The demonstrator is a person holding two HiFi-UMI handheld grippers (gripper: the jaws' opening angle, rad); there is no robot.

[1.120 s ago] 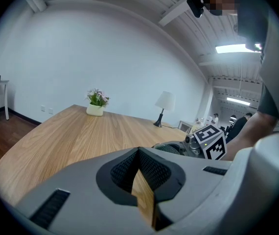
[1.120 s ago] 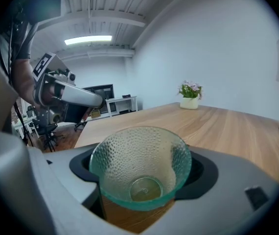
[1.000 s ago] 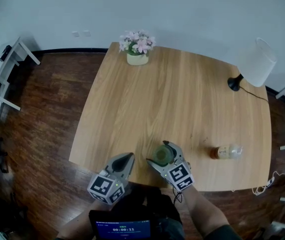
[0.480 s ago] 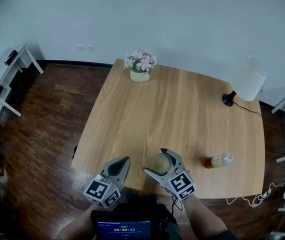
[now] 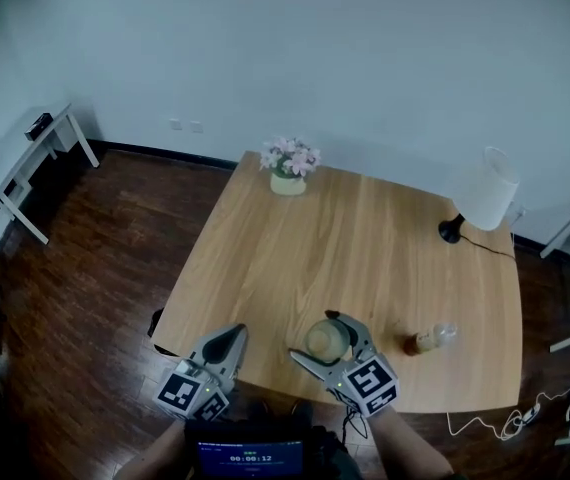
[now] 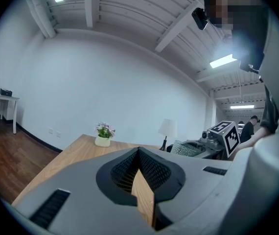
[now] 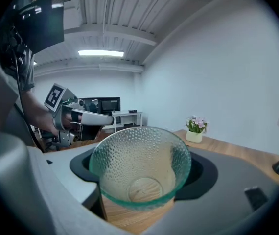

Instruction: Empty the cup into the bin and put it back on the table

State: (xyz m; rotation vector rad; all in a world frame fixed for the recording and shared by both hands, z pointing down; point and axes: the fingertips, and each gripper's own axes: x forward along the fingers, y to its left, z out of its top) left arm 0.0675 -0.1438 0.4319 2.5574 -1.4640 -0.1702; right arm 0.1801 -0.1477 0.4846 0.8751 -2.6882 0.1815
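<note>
A clear dimpled glass cup point(image 5: 325, 340) point(image 7: 139, 170) stands upright between the jaws of my right gripper point(image 5: 317, 336) point(image 7: 142, 190), which is shut on it near the table's front edge. Nothing shows inside the cup, and wood shows through its base. I cannot tell whether it rests on the wooden table point(image 5: 365, 248) or hangs just above it. My left gripper point(image 5: 233, 334) point(image 6: 139, 155) is shut and holds nothing, left of the cup at the table's front edge. The cup point(image 6: 181, 148) also shows in the left gripper view, to its right.
A pot of pink flowers point(image 5: 288, 166) stands at the table's far edge, a white lamp point(image 5: 485, 190) at the far right, and a bottle point(image 5: 428, 340) lies right of the cup. A white desk point(image 5: 25, 148) stands at the left wall. A dark object point(image 5: 155, 323) peeks out under the table's left front corner.
The head view has pulled back, so more wall and floor show. Both grippers keep about the same places at the table's front edge, and the cup is still held.
</note>
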